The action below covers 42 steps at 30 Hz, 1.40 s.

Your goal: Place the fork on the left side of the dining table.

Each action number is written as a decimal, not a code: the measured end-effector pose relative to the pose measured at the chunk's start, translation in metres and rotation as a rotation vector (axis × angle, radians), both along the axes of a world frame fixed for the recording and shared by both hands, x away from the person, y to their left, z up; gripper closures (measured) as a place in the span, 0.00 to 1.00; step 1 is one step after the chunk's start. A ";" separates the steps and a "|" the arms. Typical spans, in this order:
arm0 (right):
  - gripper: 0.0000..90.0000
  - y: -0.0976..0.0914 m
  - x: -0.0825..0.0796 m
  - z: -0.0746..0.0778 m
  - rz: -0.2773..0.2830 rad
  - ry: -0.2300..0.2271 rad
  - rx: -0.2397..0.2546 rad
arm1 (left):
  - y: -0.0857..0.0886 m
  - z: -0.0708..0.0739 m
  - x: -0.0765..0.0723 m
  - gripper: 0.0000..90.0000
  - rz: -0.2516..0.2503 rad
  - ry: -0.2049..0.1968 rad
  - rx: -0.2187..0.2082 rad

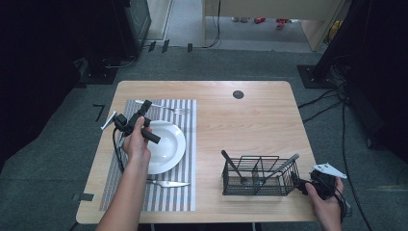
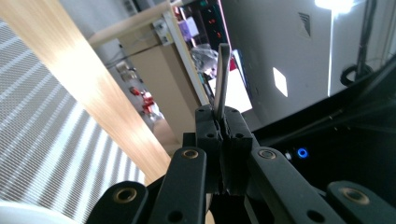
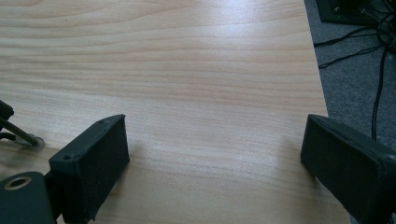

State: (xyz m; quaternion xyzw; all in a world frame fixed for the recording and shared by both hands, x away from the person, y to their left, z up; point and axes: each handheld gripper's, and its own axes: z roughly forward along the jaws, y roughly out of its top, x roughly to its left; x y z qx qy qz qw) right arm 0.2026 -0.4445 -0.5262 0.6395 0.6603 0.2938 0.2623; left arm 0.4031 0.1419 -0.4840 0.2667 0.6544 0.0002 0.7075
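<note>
Setting the table looks like the work in hand. The left gripper hovers over the far left part of the striped placemat, its jaws clamped tight on a slim metal utensil handle that sticks straight out past the pads in the left gripper view. Which utensil it is I cannot tell. A fork already lies along the mat's far edge, a knife along its near edge, the white plate between them.

Judgement: lower the handle level until it rests flat on the mat beside the plate, parallel to the pieces already laid, then release; dropping it tilted risks a clatter against the plate rim.

The right gripper rests at the near right corner of the surface, jaws wide apart and empty, just beside the wire caddy.
</note>
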 end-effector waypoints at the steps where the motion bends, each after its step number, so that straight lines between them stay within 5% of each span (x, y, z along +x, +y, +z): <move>1: 0.09 0.000 0.000 0.000 0.000 0.000 0.000 | 0.001 -0.002 0.002 0.98 0.007 0.008 0.005; 7: 0.09 0.000 0.000 0.000 0.004 0.000 -0.002 | 0.001 -0.014 0.013 0.98 0.047 0.057 0.067; 14: 0.09 0.000 0.000 0.000 0.003 0.000 0.000 | -0.002 -0.021 0.024 0.98 0.088 0.084 0.193; 18: 0.09 0.000 0.000 0.000 0.003 0.000 -0.001 | -0.006 -0.023 0.027 0.97 0.076 0.103 0.283; 21: 0.09 0.000 0.000 0.000 0.007 0.000 -0.003 | -0.007 -0.024 0.028 0.98 0.083 0.111 0.312; 24: 0.09 0.000 -0.001 0.000 0.011 0.000 -0.002 | -0.006 -0.025 0.028 0.94 0.069 0.154 0.404; 31: 0.09 0.000 -0.001 0.000 0.012 0.000 -0.002 | -0.002 -0.021 0.031 0.89 0.035 0.190 0.503; 35: 0.09 0.000 -0.001 0.000 0.012 0.000 -0.002 | -0.003 -0.019 0.033 0.83 0.018 0.248 0.584; 36: 0.09 0.000 -0.001 0.000 0.012 0.000 -0.002 | -0.004 -0.019 0.034 0.78 0.016 0.289 0.609; 42: 0.09 0.000 -0.001 0.000 0.012 0.000 -0.002 | -0.006 -0.023 0.035 0.73 -0.007 0.332 0.649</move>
